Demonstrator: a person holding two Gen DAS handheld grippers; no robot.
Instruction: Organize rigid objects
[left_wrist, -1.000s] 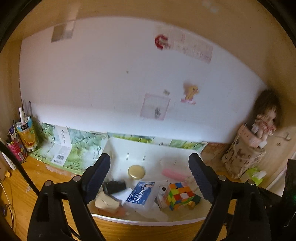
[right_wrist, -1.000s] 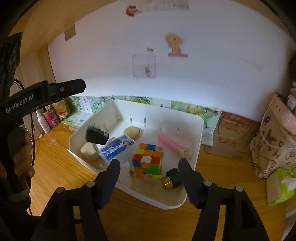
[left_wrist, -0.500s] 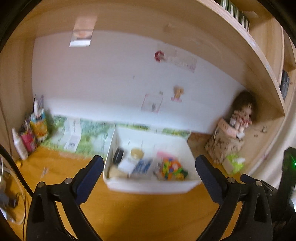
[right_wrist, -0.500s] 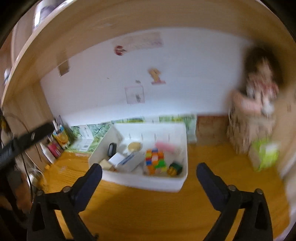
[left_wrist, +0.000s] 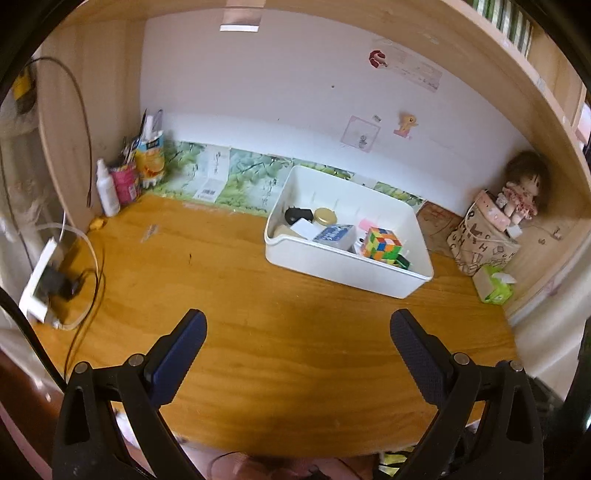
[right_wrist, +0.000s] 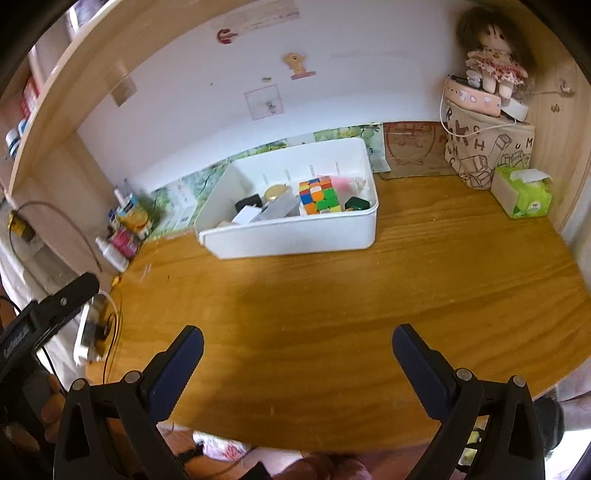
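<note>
1. Left gripper (left_wrist: 297, 338) and right gripper (right_wrist: 297, 352): both hover over the bare near part of the wooden desk (left_wrist: 258, 295), jaws spread wide and released, with nothing between the dark, textured pads. Both stand well apart from the bin.
2. White bin (left_wrist: 421, 275): a smooth, rigid plastic tub with rounded corners and a small pouring lip at one corner, standing at the far right of the desk, near the wall. It holds the task's things: a multicoloured puzzle cube (left_wrist: 382, 245), a blue-and-white box (left_wrist: 334, 234), a round gold lid (left_wrist: 324, 215), a black adapter (left_wrist: 297, 214) and a dark green item (right_wrist: 356, 203) in the corner beside the cube.
3. Judgement: no rigid object shows loose on the desk, so the sorting appears close to complete.
4. Risk, contents: the pieces lie piled and touching; reaching in again could tip the cube or jam a jaw against the bin's slick wall and slide the tub.
5. Risk, surroundings: a power strip with thin cables (left_wrist: 79, 280) lies at the near left edge; a low sweep of the left gripper could snag it.
6. Bystanders: a fabric bag (right_wrist: 487, 155), a soft doll (right_wrist: 489, 51) and a green tissue pack (right_wrist: 524, 194) occupy the far right corner.
</note>
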